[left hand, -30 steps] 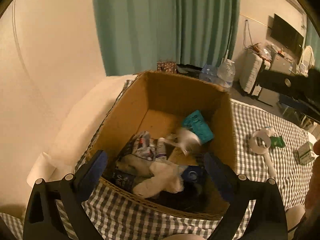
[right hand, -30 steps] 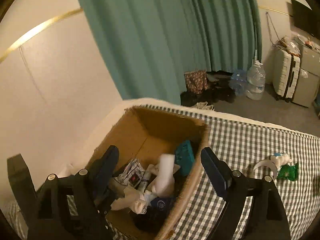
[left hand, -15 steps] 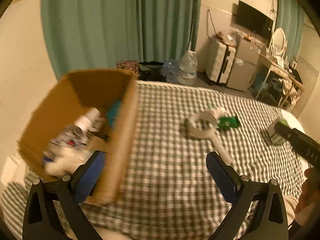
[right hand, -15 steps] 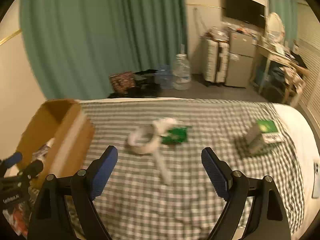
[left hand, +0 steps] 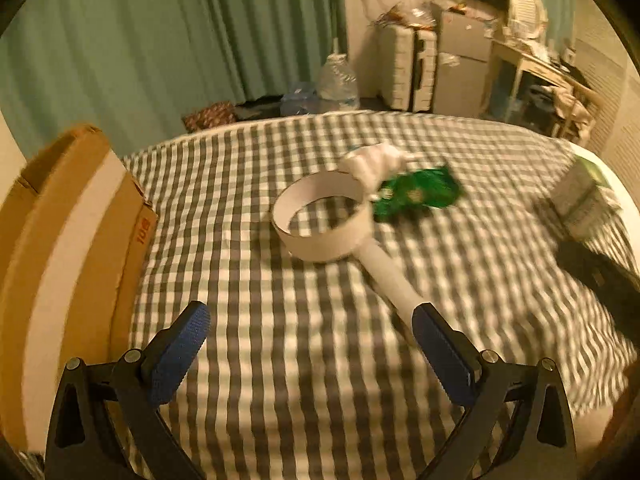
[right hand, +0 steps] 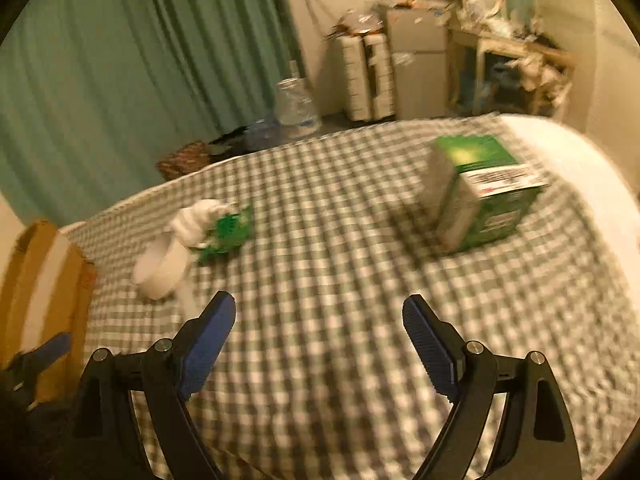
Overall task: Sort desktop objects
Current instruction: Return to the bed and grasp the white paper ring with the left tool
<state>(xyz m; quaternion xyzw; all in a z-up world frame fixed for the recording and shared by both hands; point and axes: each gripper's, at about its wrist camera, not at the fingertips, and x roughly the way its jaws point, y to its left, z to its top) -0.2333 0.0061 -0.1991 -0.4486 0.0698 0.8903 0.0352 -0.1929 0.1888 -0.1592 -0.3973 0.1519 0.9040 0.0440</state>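
My left gripper [left hand: 310, 330] is open and empty above the checked cloth [left hand: 280, 360]. Ahead of it lies a white ring with a straight handle [left hand: 326, 220], a white crumpled wad [left hand: 376, 162] and a green packet [left hand: 418, 194]. The cardboard box [left hand: 60, 248] stands at the left. My right gripper [right hand: 320, 320] is open and empty. A green and white carton [right hand: 480, 196] lies ahead to its right. The ring [right hand: 160, 266], the wad [right hand: 196, 216] and the green packet [right hand: 226, 234] lie ahead to its left. Both views are blurred.
The cardboard box [right hand: 44, 300] shows at the left edge of the right wrist view, with the other gripper's blue tip [right hand: 52, 350] beside it. Beyond the cloth are green curtains [left hand: 160, 40], water bottles [left hand: 338, 84], white drawers [left hand: 404, 64] and a cluttered table [left hand: 540, 76].
Both grippers have swung right, away from the cardboard box and over the cloth. The box has slid to the left edge of each view. The ring, packet and carton are now closer.
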